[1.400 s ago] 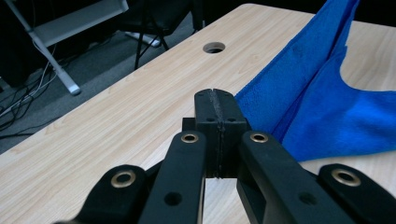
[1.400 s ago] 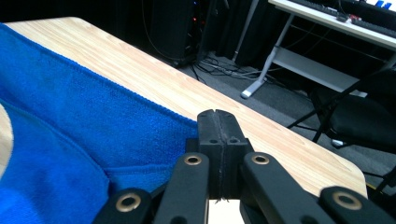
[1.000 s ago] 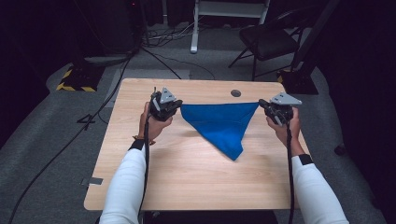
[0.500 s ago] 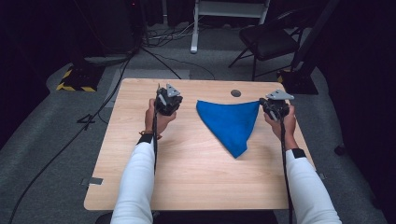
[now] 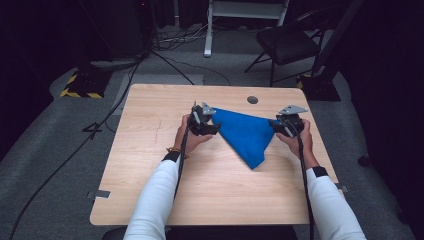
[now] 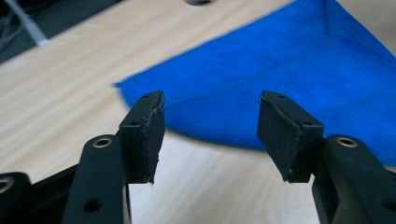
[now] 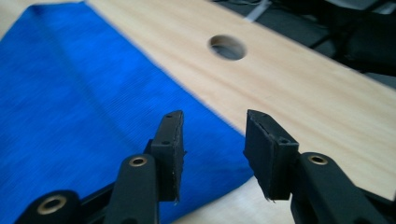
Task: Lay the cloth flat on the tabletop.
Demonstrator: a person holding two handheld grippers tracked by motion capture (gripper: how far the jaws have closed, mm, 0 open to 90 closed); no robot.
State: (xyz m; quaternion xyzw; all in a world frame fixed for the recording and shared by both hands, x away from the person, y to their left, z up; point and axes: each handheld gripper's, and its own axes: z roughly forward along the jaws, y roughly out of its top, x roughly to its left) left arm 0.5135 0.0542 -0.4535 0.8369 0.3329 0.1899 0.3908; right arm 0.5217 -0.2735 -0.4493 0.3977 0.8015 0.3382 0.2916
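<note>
Wooden table (image 5: 150,165), blue cloth (image 5: 247,135) (folded triangular)

Around the blue cloth (image 5: 247,135), the desk (image 5: 150,165) lies bare to its left and on the near side. A cable hole (image 5: 252,100) sits just beyond the cloth. Left hand-held gripper (image 5: 212,122) and right hand-held gripper (image 5: 276,126) crowd its two far corners.

We wear long white sleeves with dark cuffs. Our left hand-held gripper (image 5: 214,121) and right hand-held gripper (image 5: 278,126) are black with brass-coloured screws at the jaw pivots, grey three-cornered plates on top, and black cables trailing back along our forearms.
</note>
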